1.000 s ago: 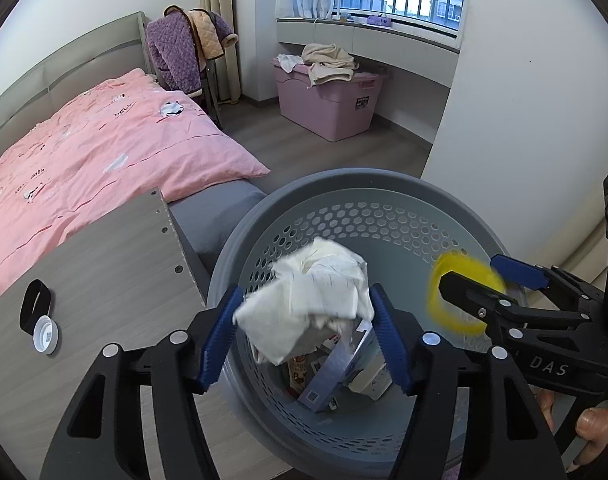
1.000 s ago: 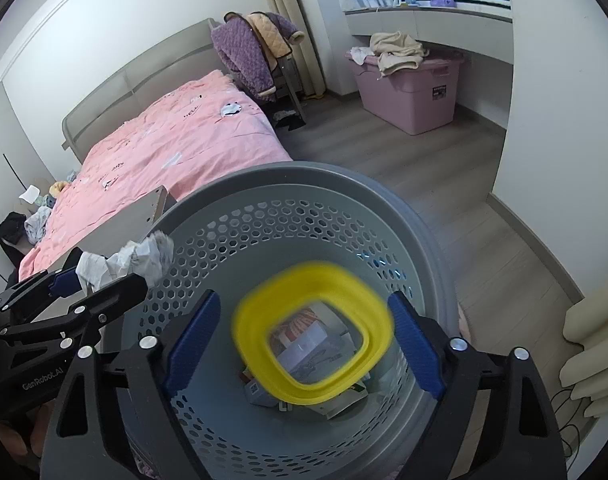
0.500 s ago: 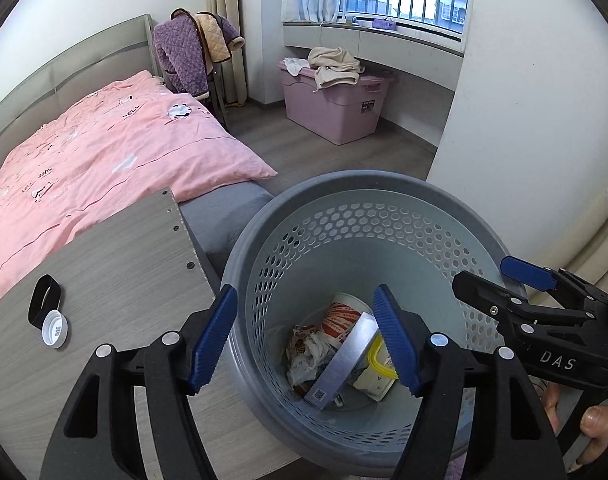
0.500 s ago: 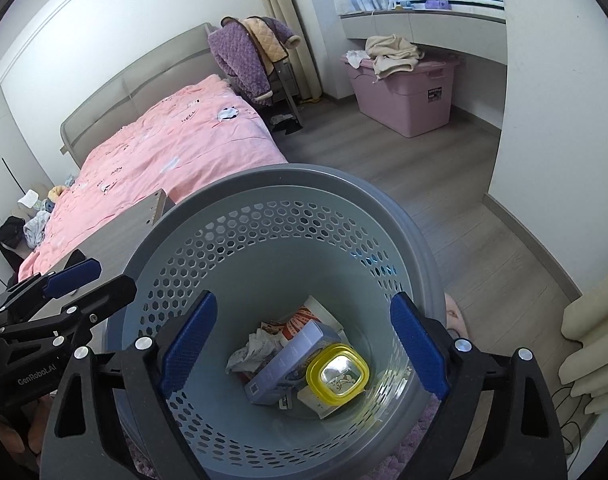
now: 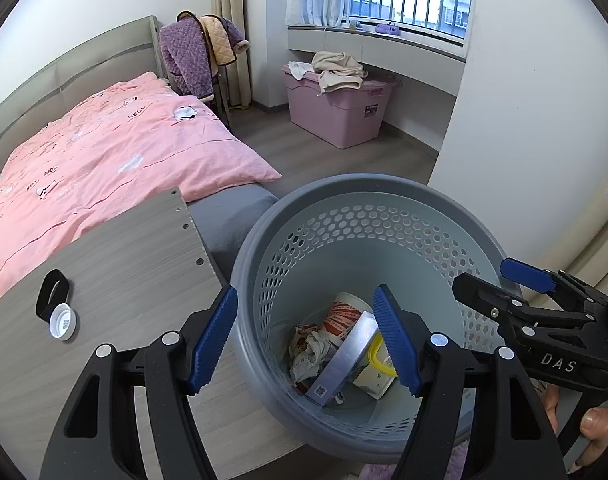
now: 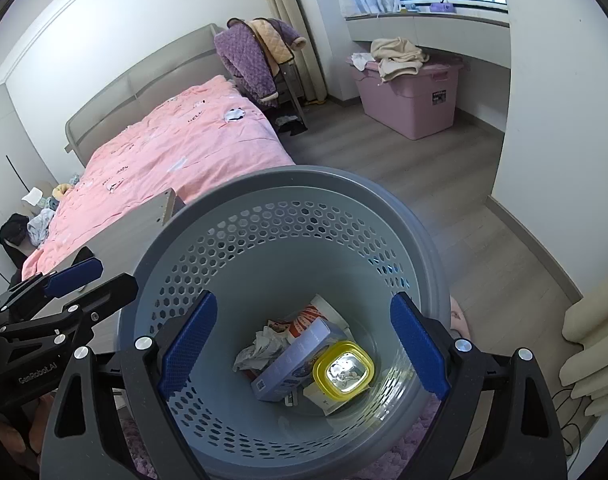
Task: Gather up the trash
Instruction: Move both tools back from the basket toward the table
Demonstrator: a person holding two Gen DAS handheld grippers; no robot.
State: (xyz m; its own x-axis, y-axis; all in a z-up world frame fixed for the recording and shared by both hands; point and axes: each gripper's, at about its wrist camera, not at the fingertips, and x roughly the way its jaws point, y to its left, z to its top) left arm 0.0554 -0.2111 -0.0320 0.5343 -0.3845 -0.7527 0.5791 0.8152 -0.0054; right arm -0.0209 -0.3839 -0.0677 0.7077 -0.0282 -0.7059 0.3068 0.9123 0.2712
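Both the left gripper (image 5: 306, 338) and the right gripper (image 6: 304, 346) gape empty above a grey perforated basket (image 6: 287, 188) at lower centre. Inside lie crumpled paper (image 6: 259, 350), a pale box (image 6: 291, 360) and a yellow-rimmed container (image 6: 343, 370).

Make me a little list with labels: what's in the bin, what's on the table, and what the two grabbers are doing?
bin: grey holed basket
in bin: crumpled paper, blue box, yellow-rimmed container, red-and-white cup
table: white cap, black band
left gripper: open, empty, above bin
right gripper: open, empty, above bin
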